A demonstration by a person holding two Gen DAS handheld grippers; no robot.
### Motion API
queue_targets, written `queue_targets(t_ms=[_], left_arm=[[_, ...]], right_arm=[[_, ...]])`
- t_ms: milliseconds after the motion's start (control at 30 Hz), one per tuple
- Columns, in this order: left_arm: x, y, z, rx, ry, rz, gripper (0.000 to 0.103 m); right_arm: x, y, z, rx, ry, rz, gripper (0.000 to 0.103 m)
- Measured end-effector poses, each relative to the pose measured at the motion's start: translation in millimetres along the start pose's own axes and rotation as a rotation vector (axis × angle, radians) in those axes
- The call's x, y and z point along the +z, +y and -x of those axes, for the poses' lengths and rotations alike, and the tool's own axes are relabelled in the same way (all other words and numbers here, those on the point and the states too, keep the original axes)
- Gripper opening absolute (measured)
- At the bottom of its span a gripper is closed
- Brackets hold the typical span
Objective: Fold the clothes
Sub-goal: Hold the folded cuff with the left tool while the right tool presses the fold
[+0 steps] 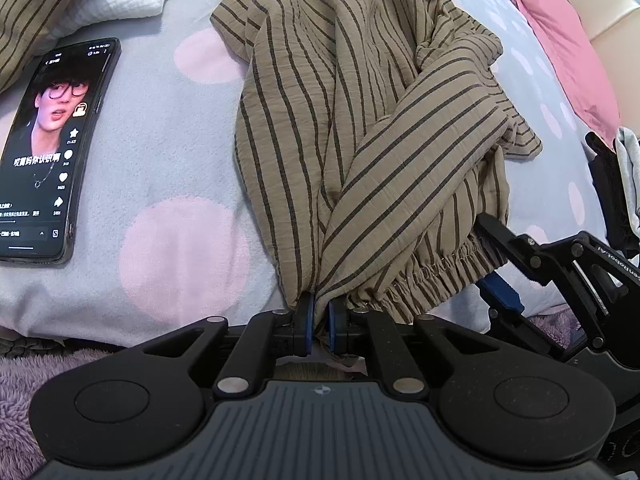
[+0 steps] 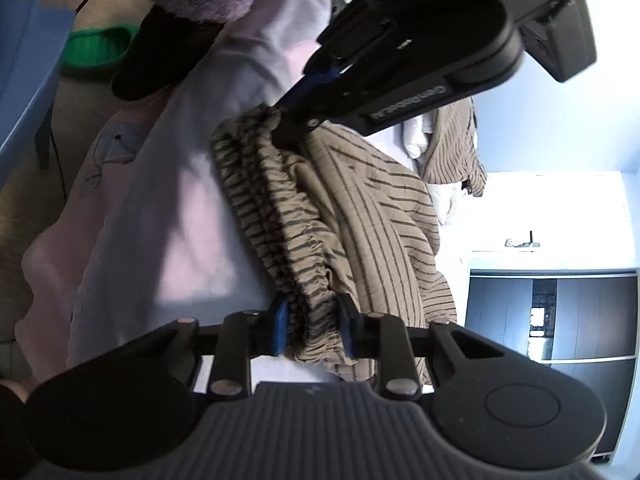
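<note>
Trousers (image 1: 360,128), tan with thin dark stripes, lie crumpled on a pale bedspread (image 1: 176,128) with pink dots, filling the centre of the left wrist view and running from the bottom edge toward the top. Left gripper (image 1: 319,316), at lower centre of that view, is pinched nearly shut on one end of the gathered elastic waistband (image 1: 420,280). Right gripper (image 2: 314,324), at lower centre of its own view, has the other end of the waistband between its blue pads (image 2: 281,322); its jaws stand narrowly apart with the bunched fabric filling the gap and appear to press on it. The waistband thus spans the two tools, its long axis running from lower centre to right edge in the left view, with the legs trailing away toward the top of the frame (one fold lies diagonally across the rest). A phone (image 1: 48,152) with a lit screen rests at left, apart from the cloth. Judged next: both hands draw apart to straighten the waistband.
</note>
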State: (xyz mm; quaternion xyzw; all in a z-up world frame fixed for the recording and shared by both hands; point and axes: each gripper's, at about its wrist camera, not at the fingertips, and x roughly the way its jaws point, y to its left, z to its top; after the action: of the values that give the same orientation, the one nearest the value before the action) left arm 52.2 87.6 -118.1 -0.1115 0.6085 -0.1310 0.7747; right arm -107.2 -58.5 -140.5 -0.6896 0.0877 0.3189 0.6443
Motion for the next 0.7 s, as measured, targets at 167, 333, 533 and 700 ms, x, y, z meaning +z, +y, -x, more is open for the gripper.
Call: queue_targets(t_ms=[167,333,533,700], left_arm=[[-1.5,-1.1,9.6,-0.005,-0.029,-0.017,0.006],[-3.0,-14.2,29.1,0.003,-0.109,-0.079,0.017],[-7.6,-39.7,51.2,-0.005,-0.236,-0.235,0.019],[-28.0,-80.1,59.4,0.047,-0.319,-0.570,0.027]], right_arm=[[-0.5,-16.5,-2.0,0.071,0.012,-0.142,0.021],[-11.3,-42.1,-6.8,0.181,0.005,-0.352,0.020],[-28.0,-67.1,-20.1,0.336,0.007,-0.561,0.019],[-36.2,-78.4,-27.5,0.429,0.006,-0.668,0.019]])
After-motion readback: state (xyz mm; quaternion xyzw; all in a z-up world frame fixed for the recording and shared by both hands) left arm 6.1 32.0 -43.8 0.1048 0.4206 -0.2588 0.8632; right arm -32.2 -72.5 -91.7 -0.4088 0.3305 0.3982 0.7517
